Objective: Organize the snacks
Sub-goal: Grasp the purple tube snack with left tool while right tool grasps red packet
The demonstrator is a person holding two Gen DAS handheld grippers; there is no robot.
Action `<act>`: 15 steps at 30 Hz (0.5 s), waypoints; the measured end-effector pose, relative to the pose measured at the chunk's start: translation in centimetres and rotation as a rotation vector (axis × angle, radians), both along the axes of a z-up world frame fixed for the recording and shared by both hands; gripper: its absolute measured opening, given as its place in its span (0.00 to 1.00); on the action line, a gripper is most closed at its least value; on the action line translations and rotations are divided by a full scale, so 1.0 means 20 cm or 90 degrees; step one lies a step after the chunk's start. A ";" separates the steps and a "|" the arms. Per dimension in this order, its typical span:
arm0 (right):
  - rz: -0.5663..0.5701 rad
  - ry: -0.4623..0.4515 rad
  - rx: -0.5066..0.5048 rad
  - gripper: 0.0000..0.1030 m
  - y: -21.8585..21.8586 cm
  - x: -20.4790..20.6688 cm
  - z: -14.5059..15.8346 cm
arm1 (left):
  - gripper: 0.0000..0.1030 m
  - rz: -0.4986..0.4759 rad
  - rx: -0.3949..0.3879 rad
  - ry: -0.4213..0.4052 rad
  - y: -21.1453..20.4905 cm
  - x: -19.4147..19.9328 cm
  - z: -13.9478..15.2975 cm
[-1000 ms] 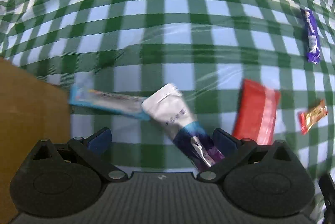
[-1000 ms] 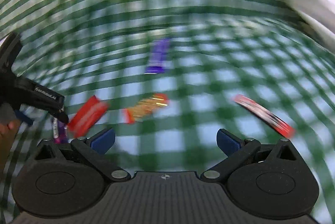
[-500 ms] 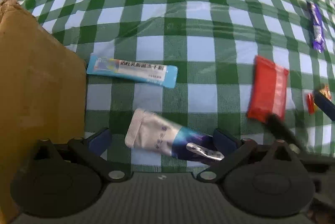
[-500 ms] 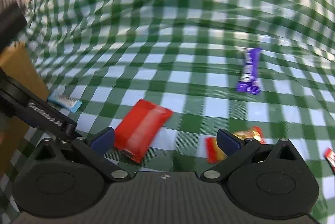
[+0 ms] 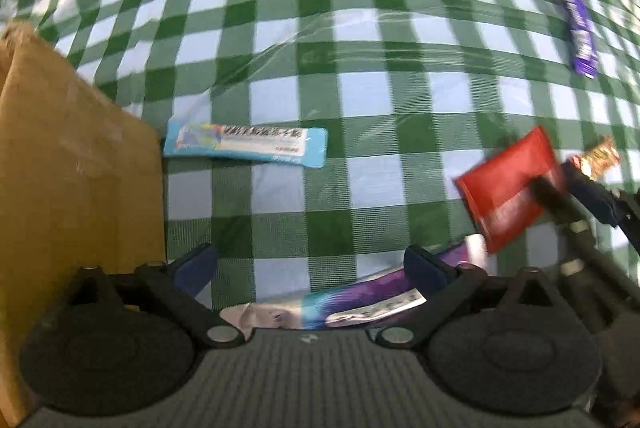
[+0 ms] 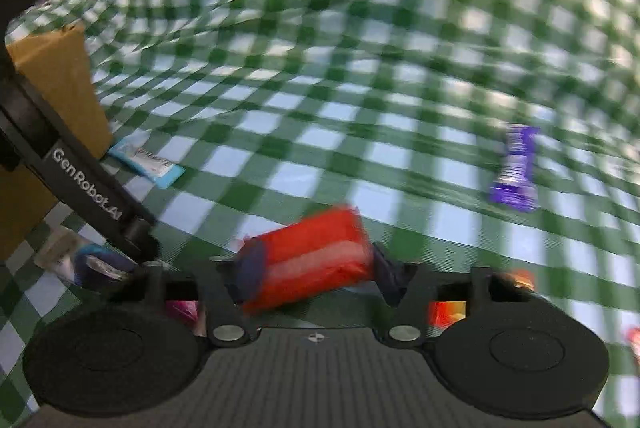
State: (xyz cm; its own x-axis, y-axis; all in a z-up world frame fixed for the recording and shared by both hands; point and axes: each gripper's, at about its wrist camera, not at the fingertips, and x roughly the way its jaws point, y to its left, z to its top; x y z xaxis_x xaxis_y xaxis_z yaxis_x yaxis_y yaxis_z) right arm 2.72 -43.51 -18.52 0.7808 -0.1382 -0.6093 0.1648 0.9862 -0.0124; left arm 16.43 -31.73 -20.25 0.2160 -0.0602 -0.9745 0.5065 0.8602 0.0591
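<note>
Two grippers worked the cloth. At far left stood the cardboard box [image 5: 60,168], probably the snacks' destination. The left gripper [image 5: 308,268], low centre, gaped over a purple-white sachet [image 5: 360,298]. Right of it, the right gripper [image 6: 316,268] was closing, pads pinching the red packet [image 6: 312,260].

Red snack pack [image 6: 312,260] tilted, pinched above checked cloth; purple bar [image 6: 516,168] flat.
</note>
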 end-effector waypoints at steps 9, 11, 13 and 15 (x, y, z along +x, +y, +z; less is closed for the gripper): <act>-0.086 0.010 0.075 0.03 -0.11 -0.35 -0.03 | 1.00 -0.247 -0.016 0.043 -0.05 -0.16 0.07; -0.057 0.013 0.071 0.29 -0.10 -0.33 -0.03 | 0.97 -0.293 0.006 0.054 -0.06 -0.20 0.01; -0.021 0.020 0.065 0.68 -0.10 -0.28 -0.03 | 0.75 -0.322 0.024 0.053 -0.08 -0.22 -0.07; 0.021 0.022 0.037 0.70 -0.09 -0.21 -0.03 | 0.47 -0.311 0.037 0.064 -0.09 -0.21 -0.11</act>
State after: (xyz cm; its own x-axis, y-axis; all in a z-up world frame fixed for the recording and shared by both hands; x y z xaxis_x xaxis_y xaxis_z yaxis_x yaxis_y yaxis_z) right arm -1.50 -45.24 -19.15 0.7629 -0.0763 -0.6419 0.1325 0.9904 0.0398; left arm 12.32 -33.46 -22.38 0.0814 -0.0767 -0.9937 0.8551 0.5177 0.0301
